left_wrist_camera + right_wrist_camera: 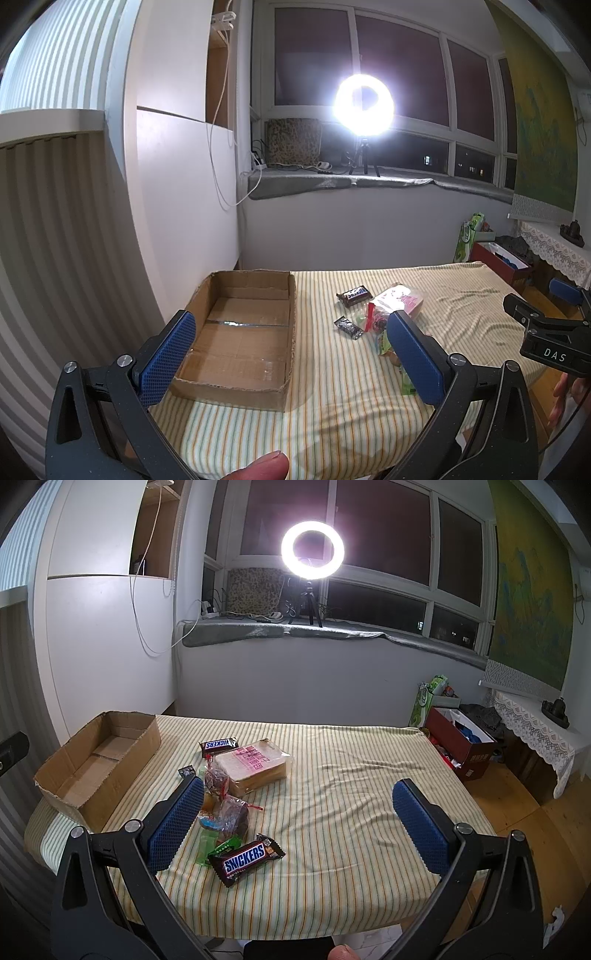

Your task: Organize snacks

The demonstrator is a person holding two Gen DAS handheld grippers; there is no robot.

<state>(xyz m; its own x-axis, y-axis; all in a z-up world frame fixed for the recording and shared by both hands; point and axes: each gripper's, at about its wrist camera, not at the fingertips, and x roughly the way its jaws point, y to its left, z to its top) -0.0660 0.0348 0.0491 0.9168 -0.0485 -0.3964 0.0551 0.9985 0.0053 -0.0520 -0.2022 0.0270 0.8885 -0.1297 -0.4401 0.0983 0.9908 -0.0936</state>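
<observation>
An empty cardboard box (240, 332) (96, 764) lies at the left of the striped table. Right of it sits a pile of snacks: a Snickers bar (245, 858) nearest me, a second Snickers bar (218, 745) (354, 295) at the back, bagged sliced bread (255, 764) (399, 301), clear bags of pastries (229, 808), a green packet (206, 845) and a small dark sachet (348, 328). My left gripper (291, 354) hangs open above the box's right wall. My right gripper (295, 823) stands open over bare cloth, its left finger beside the pile. Neither holds anything.
The table (351, 775) wears a yellow-green striped cloth, rumpled at the right. A ring light (312, 550) on a tripod glares from the windowsill. A red box (463, 744) and a green bag (428, 698) sit on the floor past the table's right edge. The right gripper's body (550, 332) shows in the left wrist view.
</observation>
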